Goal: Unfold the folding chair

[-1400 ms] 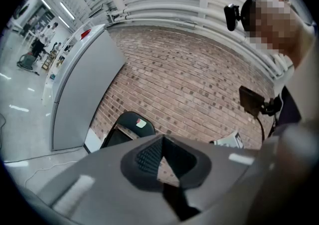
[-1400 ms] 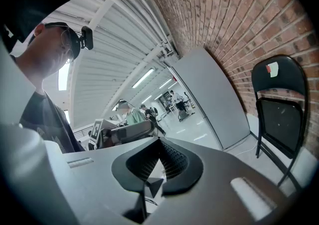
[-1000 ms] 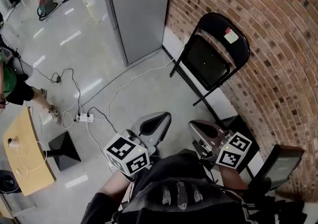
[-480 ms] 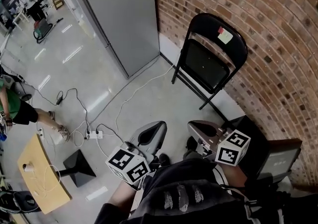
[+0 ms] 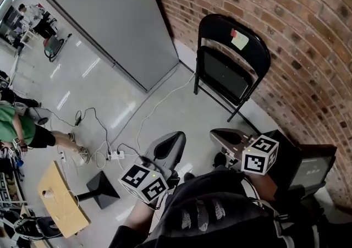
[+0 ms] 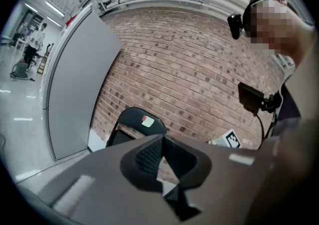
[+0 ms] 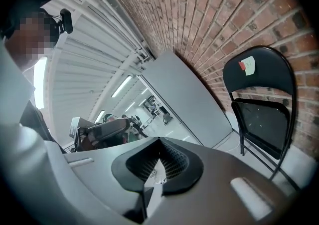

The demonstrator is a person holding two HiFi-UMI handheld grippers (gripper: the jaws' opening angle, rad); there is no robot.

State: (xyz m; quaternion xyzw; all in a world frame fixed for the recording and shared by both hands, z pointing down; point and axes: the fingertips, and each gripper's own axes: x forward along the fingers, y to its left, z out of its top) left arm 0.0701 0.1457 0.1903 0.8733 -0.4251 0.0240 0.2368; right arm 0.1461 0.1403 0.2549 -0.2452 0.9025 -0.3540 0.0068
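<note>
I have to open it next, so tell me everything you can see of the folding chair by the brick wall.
The folding chair is black, with a thin tube frame that looks like metal and a rounded backrest bearing a small red-and-pale sticker. Its seat is folded up flat. It stands on the grey floor, close against the brick wall; whether it leans there is unclear.

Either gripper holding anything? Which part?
Nothing held. Left gripper and right gripper are shut and empty; the folding chair stands folded by the brick wall, untouched.

Three views, all toward chair (image 5: 223,73)
</note>
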